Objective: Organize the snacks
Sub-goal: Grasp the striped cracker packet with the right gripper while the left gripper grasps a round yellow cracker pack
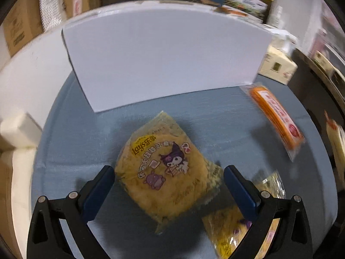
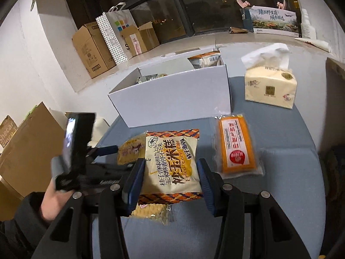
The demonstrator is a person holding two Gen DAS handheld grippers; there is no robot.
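Note:
A yellow Lay's snack pack point(image 1: 170, 168) lies on the blue-grey table point(image 1: 204, 112), in front of a white box point(image 1: 163, 56). My left gripper point(image 1: 169, 174) is open, its fingers on either side of the pack. A second yellow pack point(image 1: 228, 231) lies lower right. An orange pack point(image 1: 278, 116) lies to the right. In the right wrist view, my right gripper point(image 2: 170, 170) is shut on a cream fried corn cake pack point(image 2: 172, 164), held above the table point(image 2: 280, 161). The white box point(image 2: 172, 92) holds several snacks. The orange pack point(image 2: 237, 146) lies to the right. The left gripper point(image 2: 105, 151) shows at left.
A tissue pack point(image 2: 270, 86) stands at the table's back right. Cardboard boxes point(image 2: 90, 47) and a paper bag point(image 2: 118, 34) sit on the ledge behind. More cardboard point(image 2: 28, 142) stands to the left of the table. A printed box point(image 2: 273, 21) sits on the windowsill.

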